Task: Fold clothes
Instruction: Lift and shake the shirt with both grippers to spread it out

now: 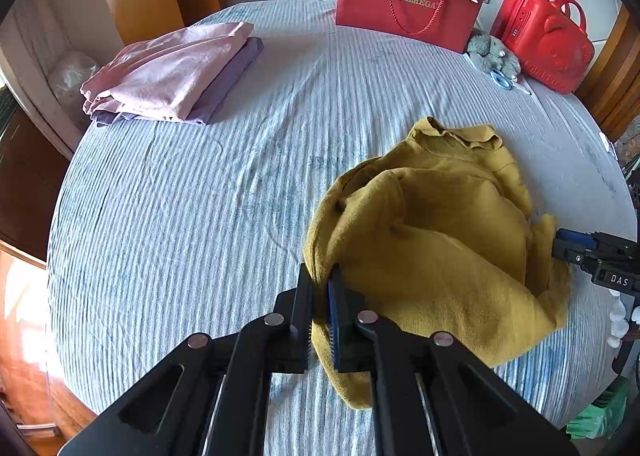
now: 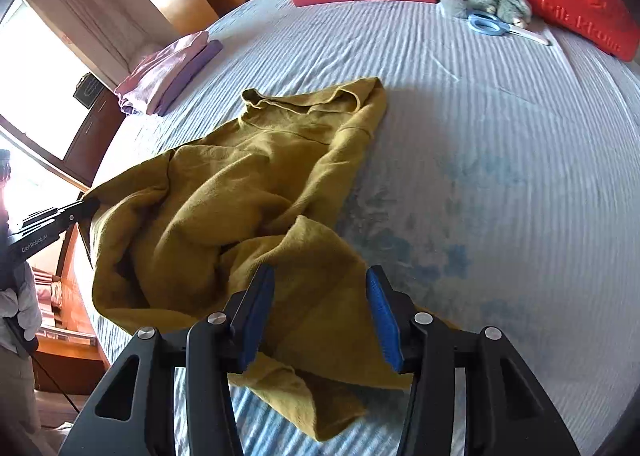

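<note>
Claw on the left (image 1: 322, 296) is clamped tight on a bunched edge of the mustard-yellow garment (image 1: 440, 240), its fingers pinching the cloth where it rises off the striped sheet (image 1: 192, 216) of the bed — likely so that this side stays anchored while the other is arranged. The right claw (image 2: 320, 316) stands about half open and is not gripping: its blue pads (image 2: 382, 320) sit either side of a fold of the same cloth without pressing on it, so the fabric lies loose between them. That reads as a release, or a pause to pick a better hold.

The garment sits crumpled near the front edge of the bed, collar end toward the far side, nowhere near flat — folding proper looks not yet begun. A folded stack in pink and purple (image 1: 168, 72) rests at the far left corner, probably the place for finished pieces. At the back, well apart, stand a red paper bag (image 1: 404, 12) and a red case (image 1: 544, 36), with a grey plush toy (image 1: 492, 50) and blue-handled scissors (image 1: 504, 79) between them.
</note>
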Motion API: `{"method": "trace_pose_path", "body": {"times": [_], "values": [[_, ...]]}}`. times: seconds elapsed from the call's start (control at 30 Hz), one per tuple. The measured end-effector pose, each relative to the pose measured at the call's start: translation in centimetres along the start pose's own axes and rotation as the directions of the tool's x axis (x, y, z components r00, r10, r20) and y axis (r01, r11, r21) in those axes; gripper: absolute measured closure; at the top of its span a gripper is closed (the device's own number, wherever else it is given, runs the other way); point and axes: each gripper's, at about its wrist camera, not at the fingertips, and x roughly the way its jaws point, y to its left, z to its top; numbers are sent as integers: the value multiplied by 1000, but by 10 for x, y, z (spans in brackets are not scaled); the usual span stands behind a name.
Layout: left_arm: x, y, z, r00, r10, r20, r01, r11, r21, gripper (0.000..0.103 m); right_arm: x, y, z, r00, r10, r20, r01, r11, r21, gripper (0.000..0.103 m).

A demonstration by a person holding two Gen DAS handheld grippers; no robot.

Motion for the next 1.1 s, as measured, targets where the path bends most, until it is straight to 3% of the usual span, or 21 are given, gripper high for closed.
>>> {"method": "trace_pose_path", "body": {"times": [0.1,0.17,0.23,0.33,0.43,0.5,0.57,0.67,0.77,0.87,0.9,0.97,1.0,1.1], "values": [[3,2,2,1000,-10,-2,10,1000,-6,98,14,4,4,999,44,-20,-44,999,0,56],[3,3,3,1000,-15,-1,15,1000,-6,98,20,11,3,999,32,-33,-33,999,-29,89],[2,3,5,1000,-19,1,19,1000,-3,98,17,22,0,999,-34,-27,31,995,-90,96],[-1,4,10,1000,-29,11,29,1000,-4,98,-25,14,-4,987,-137,81,142,988,-67,97],[-4,-1,15,998,-65,22,65,998,1,98,-86,-12,-8,948,-239,211,237,971,38,97],[-6,-12,19,995,-95,29,94,995,23,98,-129,-31,-17,887,-368,280,352,930,109,97],[-6,-29,26,990,-135,35,132,989,60,97,-171,-52,-31,825,-459,328,415,888,199,97],[-4,-64,39,975,-218,31,213,970,122,94,-223,-82,-56,702,-624,344,528,780,338,97],[0,-106,59,963,-266,29,255,944,209,88,-255,-114,-75,595,-747,297,603,659,449,97],[-2,-136,74,954,-297,33,280,926,252,77,-266,-156,-93,530,-829,179,656,535,533,95],[-5,-142,76,952,-304,35,285,923,260,74,-265,-170,-101,527,-841,120,677,501,540,94],[-8,-149,76,951,-308,40,285,917,278,61,-258,-188,-118,552,-833,31,687,476,550,87],[-7,-149,73,952,-303,40,280,916,286,55,-255,-192,-126,563,-826,15,685,477,550,87],[12,-140,62,964,-266,-6,257,926,276,53,-248,-190,-146,622,-782,36,640,534,553,87]]}}
